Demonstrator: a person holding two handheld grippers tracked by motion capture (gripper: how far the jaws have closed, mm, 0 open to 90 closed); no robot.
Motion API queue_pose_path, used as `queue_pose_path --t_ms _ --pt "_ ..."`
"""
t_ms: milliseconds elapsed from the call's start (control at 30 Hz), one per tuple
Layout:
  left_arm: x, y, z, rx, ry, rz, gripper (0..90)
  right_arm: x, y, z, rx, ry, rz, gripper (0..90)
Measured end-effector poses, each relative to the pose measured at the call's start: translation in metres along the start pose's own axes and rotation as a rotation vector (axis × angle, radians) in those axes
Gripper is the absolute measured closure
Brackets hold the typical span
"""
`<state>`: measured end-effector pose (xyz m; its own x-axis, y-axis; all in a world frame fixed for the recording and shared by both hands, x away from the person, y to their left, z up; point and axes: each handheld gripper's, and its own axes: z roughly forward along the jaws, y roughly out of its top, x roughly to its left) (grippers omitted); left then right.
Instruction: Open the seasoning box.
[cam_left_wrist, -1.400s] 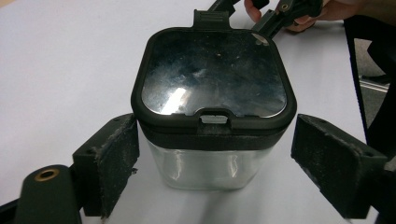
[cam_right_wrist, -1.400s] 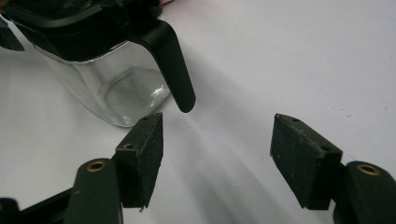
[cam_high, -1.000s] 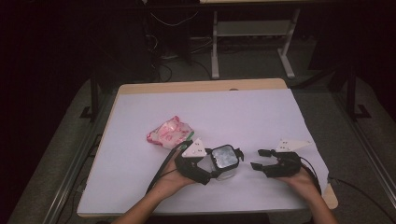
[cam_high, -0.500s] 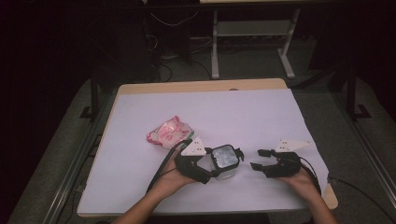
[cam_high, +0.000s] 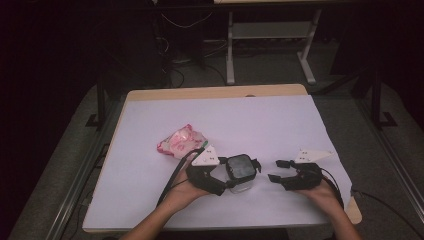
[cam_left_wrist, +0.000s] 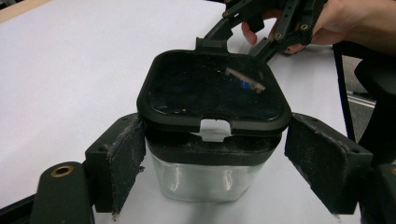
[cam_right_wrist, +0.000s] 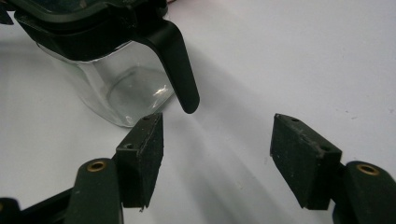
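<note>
A clear square container (cam_high: 242, 179) with a black lid (cam_high: 241, 166) stands on the white sheet near the table's front. My left gripper (cam_high: 243, 175) reaches in from the left, and its pads (cam_left_wrist: 125, 161) press on both sides of the lid band over the glass body (cam_left_wrist: 205, 179). My right gripper (cam_high: 276, 170) lies just right of the container, open, with bare sheet between its pads (cam_right_wrist: 145, 154). In the right gripper view the container (cam_right_wrist: 116, 86) is at the upper left. A black latch flap (cam_right_wrist: 180, 74) hangs down from its lid beside the left pad.
A crumpled pink and white packet (cam_high: 181, 141) lies behind the left hand. The white sheet (cam_high: 250, 117) covers most of the wooden table, whose bare edge (cam_high: 215, 93) runs along the back. Dark floor, cables and a stand's legs lie beyond.
</note>
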<state>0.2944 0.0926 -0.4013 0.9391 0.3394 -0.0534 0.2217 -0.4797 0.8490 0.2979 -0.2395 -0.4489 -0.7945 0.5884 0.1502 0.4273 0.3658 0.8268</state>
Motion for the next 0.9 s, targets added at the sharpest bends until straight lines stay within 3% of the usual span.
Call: queue_pose_path --t_ms 500,667,900 --pt "0.0003 0.0021 -0.0045 -0.02 -0.011 0.0 22.9 -0.0002 -0.0001 0.0001 0.0 0.003 0.001 34.4" --pt "0.0003 0.003 -0.0062 -0.044 -0.038 -0.018 27.2 -0.0002 -0.0002 0.0003 0.004 0.005 0.001 34.4" --pt "-0.0003 0.0035 -0.0042 -0.042 -0.053 0.016 34.6 -0.0005 -0.0002 -0.0004 0.0 0.004 0.001 34.4"
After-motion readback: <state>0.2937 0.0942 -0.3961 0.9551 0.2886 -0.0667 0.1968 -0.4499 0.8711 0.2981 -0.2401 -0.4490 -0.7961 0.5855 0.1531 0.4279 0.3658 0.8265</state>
